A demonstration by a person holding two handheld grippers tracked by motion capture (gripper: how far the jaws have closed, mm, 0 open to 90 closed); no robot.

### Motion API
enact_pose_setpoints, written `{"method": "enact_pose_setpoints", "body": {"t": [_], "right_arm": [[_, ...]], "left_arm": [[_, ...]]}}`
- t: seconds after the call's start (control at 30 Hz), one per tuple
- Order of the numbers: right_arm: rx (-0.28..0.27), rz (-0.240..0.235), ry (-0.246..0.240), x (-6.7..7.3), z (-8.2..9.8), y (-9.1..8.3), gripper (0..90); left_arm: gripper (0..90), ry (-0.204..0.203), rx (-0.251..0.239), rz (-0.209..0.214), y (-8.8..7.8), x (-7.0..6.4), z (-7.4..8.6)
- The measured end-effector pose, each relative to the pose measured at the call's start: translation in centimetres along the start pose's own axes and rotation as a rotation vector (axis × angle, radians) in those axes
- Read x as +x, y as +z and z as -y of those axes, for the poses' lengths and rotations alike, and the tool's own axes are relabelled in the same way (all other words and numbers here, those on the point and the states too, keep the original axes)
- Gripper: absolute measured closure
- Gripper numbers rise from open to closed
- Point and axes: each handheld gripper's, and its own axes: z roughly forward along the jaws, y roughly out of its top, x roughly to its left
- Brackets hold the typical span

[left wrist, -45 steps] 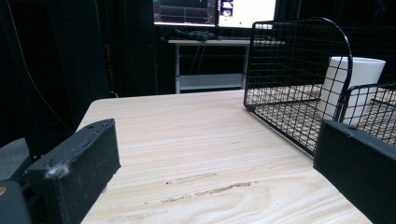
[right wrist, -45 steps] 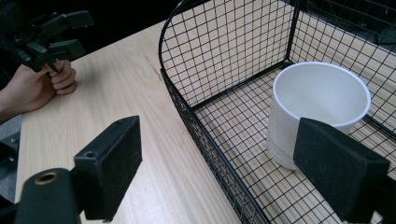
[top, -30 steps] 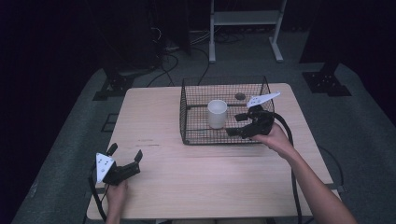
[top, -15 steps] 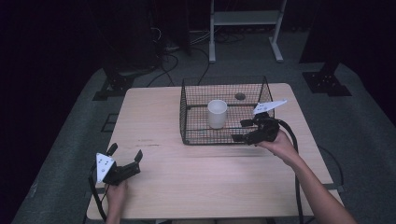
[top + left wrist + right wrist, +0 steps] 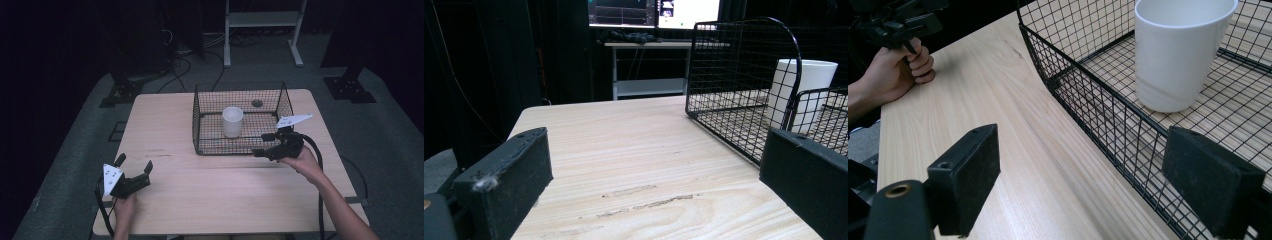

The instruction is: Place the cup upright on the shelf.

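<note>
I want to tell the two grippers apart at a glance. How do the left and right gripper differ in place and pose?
The left gripper sits near the table's front left corner, far from the wire basket; the right gripper is at the basket's front right corner. In the right gripper view its jaws straddle the basket's front wall, pointing toward the white cup; the left gripper's jaws have only bare tabletop between them. Both are open, hand-held and hold nothing.

Quick count: one wire basket (image 5: 200, 125) on the tabletop (image 5: 170, 125), and one white cup (image 5: 232, 121) standing inside that basket. One small dark round thing (image 5: 257, 103) lies behind the cup at the basket's far side, can't tell what it is. Two grippers: the left gripper (image 5: 135, 170) well off the basket's near-left corner, the right gripper (image 5: 263, 144) at its near-right corner.
</note>
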Motion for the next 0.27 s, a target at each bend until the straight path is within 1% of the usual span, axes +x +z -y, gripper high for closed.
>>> {"method": "enact_pose_setpoints", "body": {"t": [0.13, 0.27], "right_arm": [[0.003, -0.009, 0.004, 0.16, 0.3, -0.04, 14.7], [-0.006, -0.017, -0.004, 0.6, 0.2, -0.13, 14.7]], "left_arm": [[0.0, 0.002, 0.002, 0.0, -0.01, 0.01, 0.0], [0.0, -0.002, 0.001, -0.002, 0.01, 0.05, 0.0]]}}
